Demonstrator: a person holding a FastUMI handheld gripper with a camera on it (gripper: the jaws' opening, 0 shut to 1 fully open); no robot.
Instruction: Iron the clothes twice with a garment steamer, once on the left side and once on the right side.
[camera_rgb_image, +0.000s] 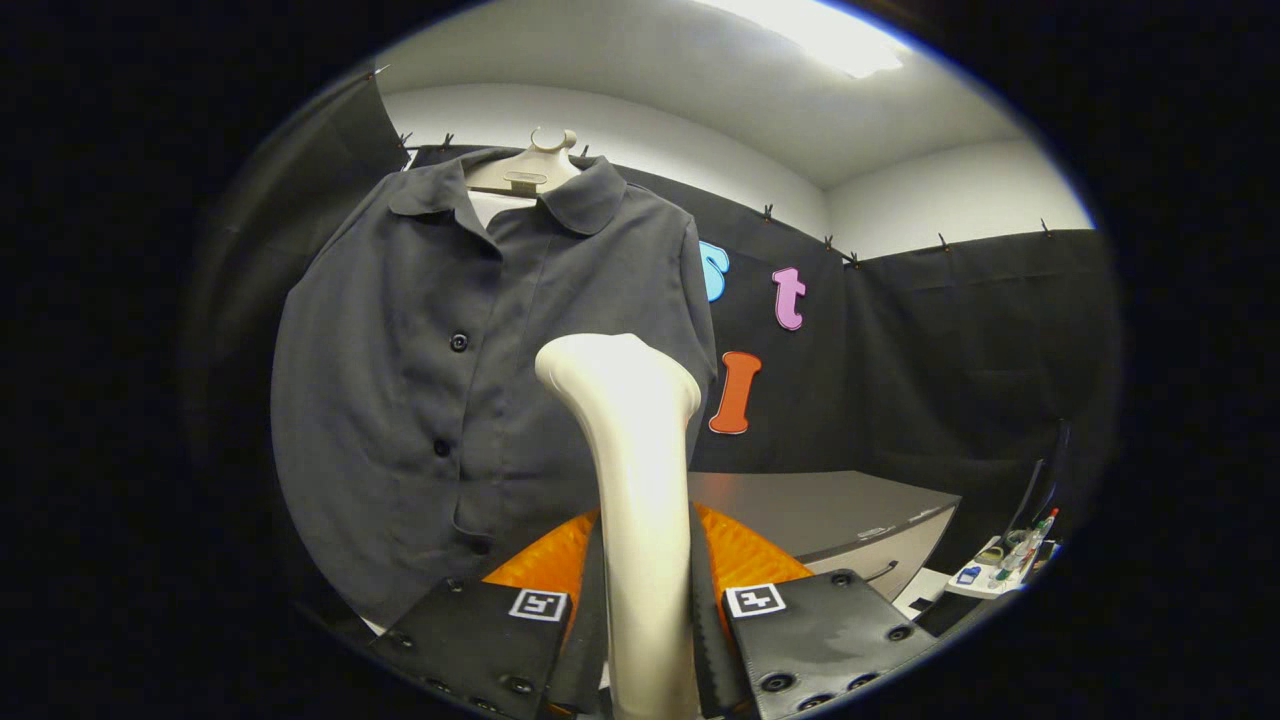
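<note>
Cream plastic garment steamer (630, 470) — clamped upright between both fingers of the claw (645, 640); dark grey button-front shirt (450, 400) is hung just beyond, mostly leftward.

The garment steamer (640, 480) stands between the two fingers of the gripper (645, 610), which press on its handle from both sides; the lower end of the handle is cut off by the edge of the view, and the steam face of its head points away, so it cannot be seen. The steamer covers part of the dark shirt (440, 400), and the shirt's hem is hidden behind the fingers. The shirt hides almost all of the mannequin (530, 170); only the neck shows. Behind the fingers, the near edge of the grey table (830, 505) is covered. Some small items (1005, 565) lie far to the side, too small to identify.
</note>
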